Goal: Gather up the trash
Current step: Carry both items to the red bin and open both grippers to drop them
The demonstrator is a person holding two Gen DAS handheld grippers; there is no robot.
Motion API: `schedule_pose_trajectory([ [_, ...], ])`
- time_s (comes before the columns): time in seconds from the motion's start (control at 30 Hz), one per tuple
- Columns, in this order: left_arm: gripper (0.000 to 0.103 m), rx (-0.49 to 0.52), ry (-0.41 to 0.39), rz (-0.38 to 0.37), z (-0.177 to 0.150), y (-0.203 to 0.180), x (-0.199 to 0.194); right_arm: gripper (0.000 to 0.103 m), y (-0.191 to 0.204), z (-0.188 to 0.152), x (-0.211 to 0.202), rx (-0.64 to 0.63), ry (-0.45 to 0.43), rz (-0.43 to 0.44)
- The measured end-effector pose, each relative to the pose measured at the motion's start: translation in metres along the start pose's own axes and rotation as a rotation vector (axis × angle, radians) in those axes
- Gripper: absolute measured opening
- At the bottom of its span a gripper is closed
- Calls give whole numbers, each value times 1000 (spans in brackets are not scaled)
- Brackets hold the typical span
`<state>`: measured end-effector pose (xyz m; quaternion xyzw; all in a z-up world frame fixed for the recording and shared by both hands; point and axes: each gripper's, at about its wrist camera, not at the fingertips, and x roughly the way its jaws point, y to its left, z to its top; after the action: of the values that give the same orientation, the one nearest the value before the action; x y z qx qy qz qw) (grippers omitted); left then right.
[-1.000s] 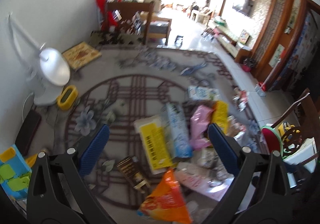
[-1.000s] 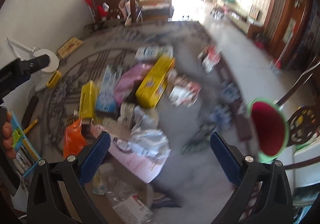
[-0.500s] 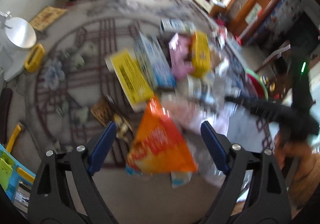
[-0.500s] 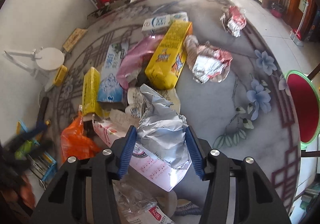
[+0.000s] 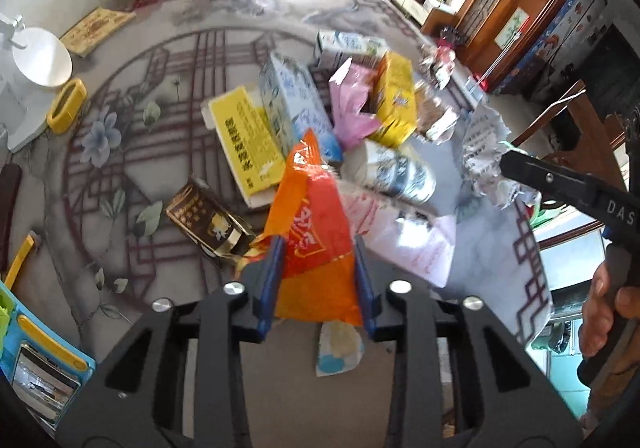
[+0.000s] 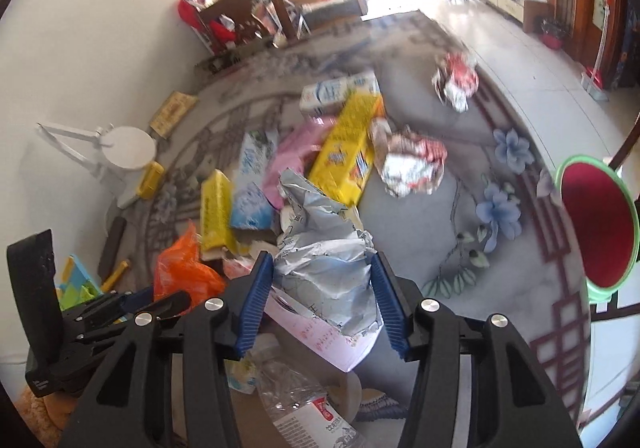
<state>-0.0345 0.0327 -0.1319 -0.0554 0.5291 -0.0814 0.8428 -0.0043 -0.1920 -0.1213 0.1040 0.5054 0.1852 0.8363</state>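
Two grippers at work | left gripper (image 5: 318, 280): jaws closing on the orange snack bag (image 5: 316, 232), pads against both its sides, at the near edge of the trash pile on the patterned table (image 5: 132, 164) | right gripper (image 6: 322, 302): clamped on the crumpled silver wrapper (image 6: 324, 248), above the pink paper (image 6: 316, 332).

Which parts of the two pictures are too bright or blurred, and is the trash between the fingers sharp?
Left wrist view: window area at top is washed out; the orange bag is fairly sharp, the far crumpled wrappers smeared. Right wrist view: doorway at top blown white, far table edge blurred; the crumpled silver wrapper is sharp.
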Motion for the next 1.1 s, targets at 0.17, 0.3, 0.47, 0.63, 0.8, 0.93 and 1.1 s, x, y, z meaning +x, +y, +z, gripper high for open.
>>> schedule_pose_trajectory([
  [0.17, 25, 10, -81, -24, 13, -16, -27, 50, -1, 11, -22, -21, -48, 26],
  [0.3, 23, -17, -179, -64, 29, -31, -49, 50, -17, 14, -41, -17, -92, 23],
  [0.47, 22, 16, -253, -112, 53, -71, -52, 50, -60, 16, -64, 34, -129, -21],
  [0.63, 22, 69, -256, -158, 68, -120, -37, 50, -122, 13, -88, 101, -158, -103],
  [0.8, 22, 107, -237, -198, 75, -170, -18, 50, -199, 10, -99, 189, -157, -239],
  [0.93, 22, 133, -208, -213, 76, -203, -1, 51, -254, 12, -88, 240, -117, -307],
  [1.1, 22, 175, -181, -241, 82, -246, 16, 66, -298, 13, -81, 271, -101, -357],
])
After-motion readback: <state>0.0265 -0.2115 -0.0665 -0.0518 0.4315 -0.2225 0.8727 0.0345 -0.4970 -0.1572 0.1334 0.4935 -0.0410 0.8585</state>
